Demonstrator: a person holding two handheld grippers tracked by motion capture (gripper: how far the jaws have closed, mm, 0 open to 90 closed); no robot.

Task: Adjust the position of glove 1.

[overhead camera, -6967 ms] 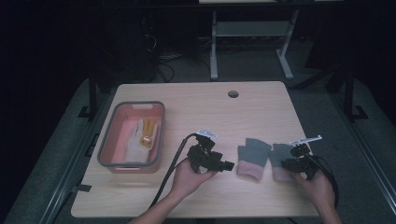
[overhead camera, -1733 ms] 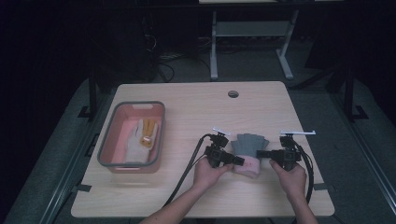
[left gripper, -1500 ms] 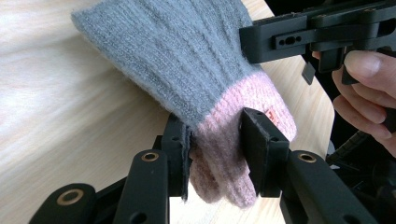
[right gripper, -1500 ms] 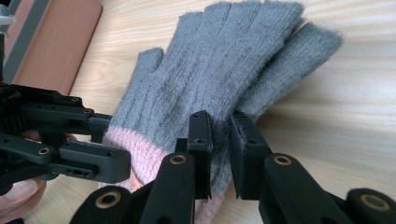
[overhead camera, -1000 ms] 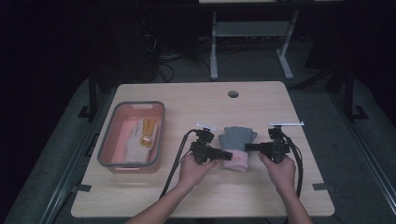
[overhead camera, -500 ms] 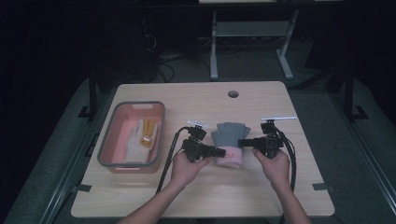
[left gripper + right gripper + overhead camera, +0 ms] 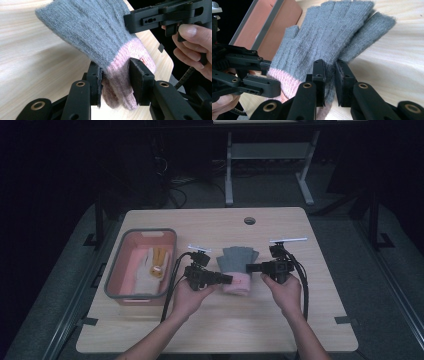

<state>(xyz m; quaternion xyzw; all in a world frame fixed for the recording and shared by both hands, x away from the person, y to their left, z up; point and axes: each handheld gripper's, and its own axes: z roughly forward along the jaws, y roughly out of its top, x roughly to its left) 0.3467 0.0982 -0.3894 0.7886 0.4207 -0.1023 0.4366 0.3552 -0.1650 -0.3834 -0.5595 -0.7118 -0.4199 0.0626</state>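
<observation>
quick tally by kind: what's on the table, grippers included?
Grippers: 2, left gripper and right gripper
Grey-and-pink gloves, stacked and clamped by both: 2
Pink bin: 1
Light glove in the bin: 1
Total: 6

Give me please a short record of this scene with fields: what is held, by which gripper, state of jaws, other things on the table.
held thing: grey gloves with pink cuffs, stacked
left gripper: shut on the pink cuff end
right gripper: shut on the grey edge of the gloves
bin: pink with a grey rim, at the table's left
in bin: white and orange glove
table: light wood, round hole near the far edge
</observation>
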